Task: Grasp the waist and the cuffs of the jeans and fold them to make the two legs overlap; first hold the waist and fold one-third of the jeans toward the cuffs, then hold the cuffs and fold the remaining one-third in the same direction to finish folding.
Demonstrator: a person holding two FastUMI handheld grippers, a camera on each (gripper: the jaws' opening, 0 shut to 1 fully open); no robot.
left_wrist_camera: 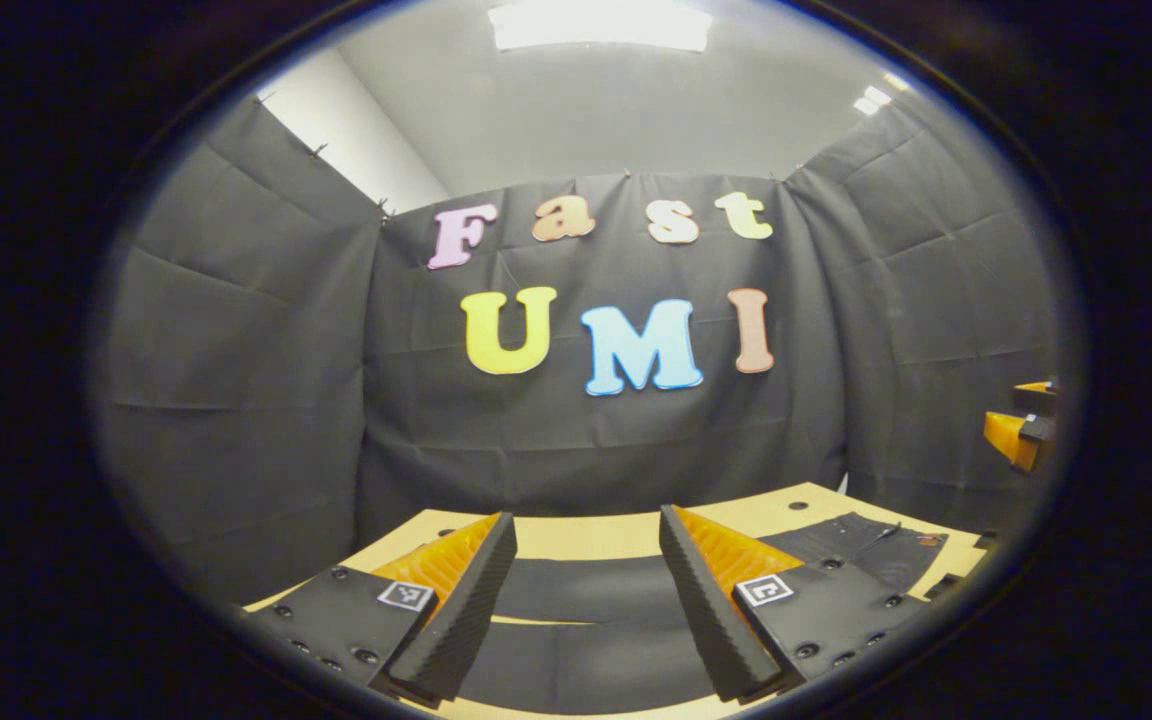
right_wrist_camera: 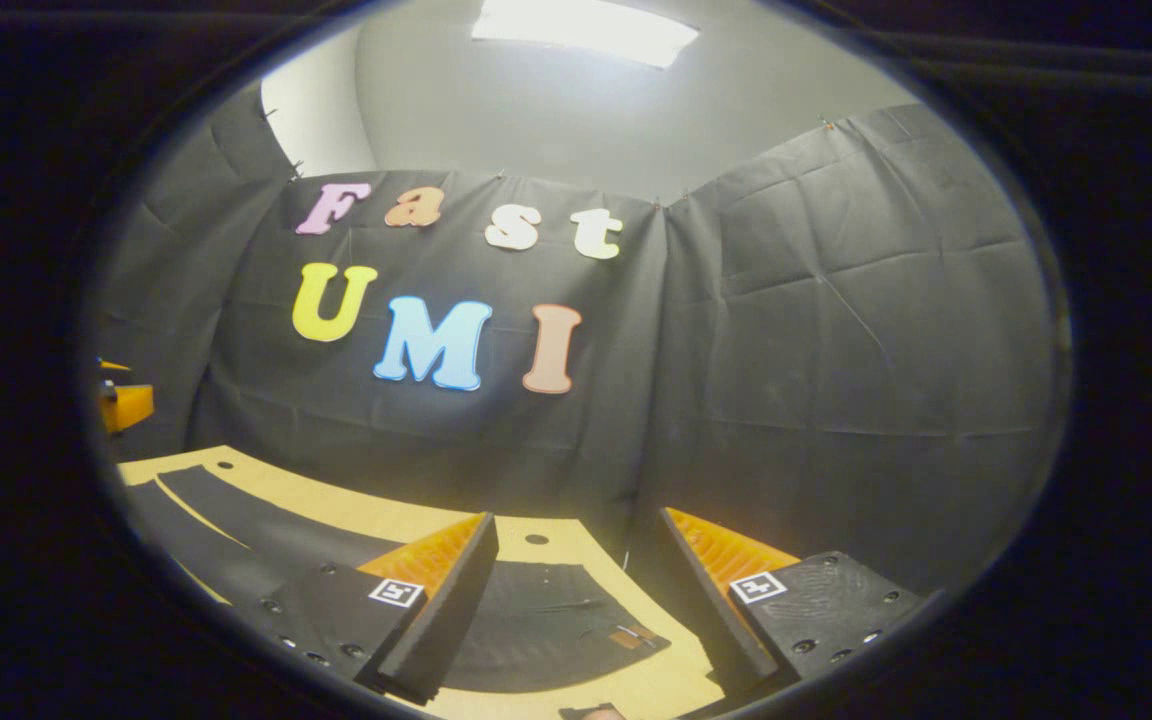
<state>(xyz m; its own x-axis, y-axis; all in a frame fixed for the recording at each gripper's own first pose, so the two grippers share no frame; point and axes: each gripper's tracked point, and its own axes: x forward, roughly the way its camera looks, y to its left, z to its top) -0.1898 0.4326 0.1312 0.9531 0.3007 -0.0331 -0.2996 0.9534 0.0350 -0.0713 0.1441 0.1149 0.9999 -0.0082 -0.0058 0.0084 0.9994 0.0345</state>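
Hovering agape, both claws (left_wrist_camera: 586, 590) (right_wrist_camera: 576, 600) overlook dark jeans (right_wrist_camera: 536, 620) lying flat.

The jeans (left_wrist_camera: 586, 590) run out past the bottom edge in the left gripper view, and the fingers cover parts of them. The other gripper (left_wrist_camera: 1021, 430) is just a sliver at the far right edge, so its jaws can't be made out.

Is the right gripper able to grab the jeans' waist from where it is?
Probably yes: the right gripper is open, above the table, and the jeans lie flat between its fingers with nothing in the way.
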